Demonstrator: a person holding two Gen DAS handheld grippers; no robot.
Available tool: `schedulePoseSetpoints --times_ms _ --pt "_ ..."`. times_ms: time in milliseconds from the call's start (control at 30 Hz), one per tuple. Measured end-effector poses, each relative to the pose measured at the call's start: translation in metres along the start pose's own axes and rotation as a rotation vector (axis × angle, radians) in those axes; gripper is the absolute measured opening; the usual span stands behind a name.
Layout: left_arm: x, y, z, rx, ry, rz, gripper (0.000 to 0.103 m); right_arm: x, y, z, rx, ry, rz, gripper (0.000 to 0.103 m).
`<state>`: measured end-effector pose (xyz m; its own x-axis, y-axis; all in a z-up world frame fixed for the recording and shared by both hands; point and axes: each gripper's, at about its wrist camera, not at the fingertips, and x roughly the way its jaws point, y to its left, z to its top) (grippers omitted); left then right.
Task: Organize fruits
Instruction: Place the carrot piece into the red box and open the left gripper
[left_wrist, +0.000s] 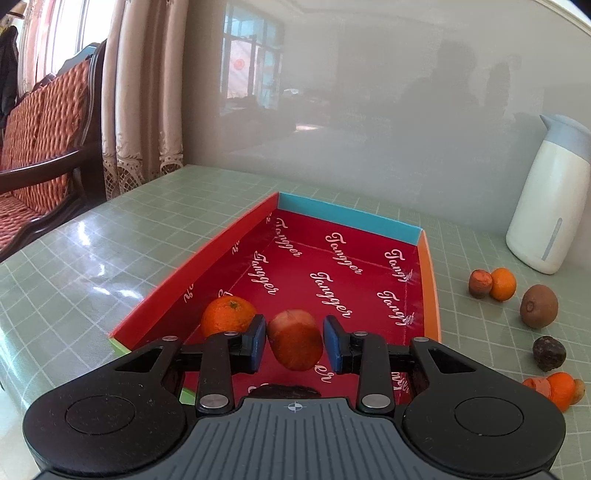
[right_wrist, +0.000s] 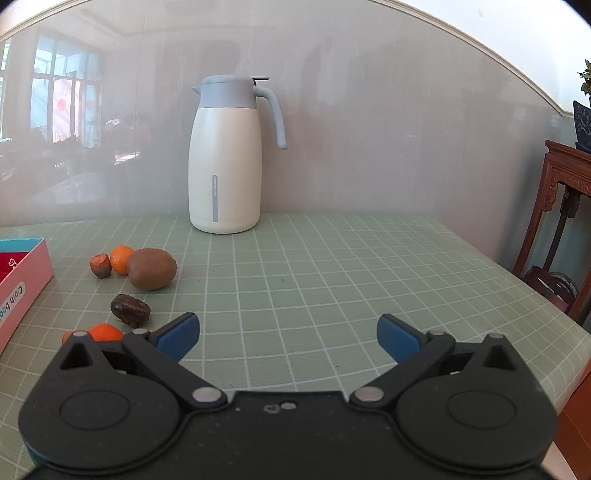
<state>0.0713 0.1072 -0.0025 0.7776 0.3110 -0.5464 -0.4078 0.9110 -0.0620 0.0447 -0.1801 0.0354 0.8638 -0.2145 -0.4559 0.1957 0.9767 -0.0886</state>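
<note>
your left gripper (left_wrist: 294, 341) is clamped on a reddish, apple-like fruit (left_wrist: 294, 339), both blue pads pressing its sides, and it hangs over the near end of the red box (left_wrist: 192, 264). by my reading you are in the placing step: one fruit is carried in and not yet let go. just to its left, inside the box, sits an orange (left_wrist: 228, 314), close beside your left pad (left_wrist: 256, 341). a dark thing lies on the box floor right under the gripper body, too hidden to name. the next move, as i judge it, calls for lowering the fruit onto bare red floor and spreading the pads without knocking the orange; the space to the right and further in looks free, so favour that side.

moving right, outside the box, the rest wait on the green checked tablecloth (right_wrist: 332, 280): a small brown and red piece (right_wrist: 100, 264) touching a little orange (right_wrist: 122, 259), a kiwi (right_wrist: 152, 268) beside them, a dark wrinkled fruit (right_wrist: 130, 304) nearer you, and an orange piece (right_wrist: 105, 331) partly hidden behind your right gripper.

your right gripper (right_wrist: 288, 334) has its pads wide apart with nothing between them, over bare cloth. the white jug (right_wrist: 223, 166) stands at the back wall, well clear of the fruit. the box's right wall is the one thing to lift each fruit over.
</note>
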Motion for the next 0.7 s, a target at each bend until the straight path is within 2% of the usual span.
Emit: schedulePoseSetpoints --times_ms 133,233,400,533,600,700 --pt "-0.002 0.004 0.001 -0.009 0.001 0.014 0.037 0.000 0.000 0.001 0.003 0.001 0.004 0.103" --pt "-0.007 0.015 0.003 -0.050 -0.015 0.030 0.064 -0.002 0.002 0.001 0.003 0.000 0.012 0.103" --pt "-0.020 0.035 0.007 -0.068 -0.066 0.067 0.069 -0.001 0.011 0.003 -0.002 0.002 0.034 0.103" --pt "-0.029 0.049 0.008 -0.060 -0.079 0.035 0.069 0.000 0.023 0.003 -0.010 0.010 0.058 0.103" --pt "-0.036 0.050 0.008 -0.029 -0.118 0.091 0.072 0.002 0.028 0.003 -0.010 0.018 0.080 0.103" --pt "-0.044 0.063 0.011 -0.059 -0.146 0.080 0.079 0.003 0.038 0.003 -0.024 0.023 0.107 0.103"
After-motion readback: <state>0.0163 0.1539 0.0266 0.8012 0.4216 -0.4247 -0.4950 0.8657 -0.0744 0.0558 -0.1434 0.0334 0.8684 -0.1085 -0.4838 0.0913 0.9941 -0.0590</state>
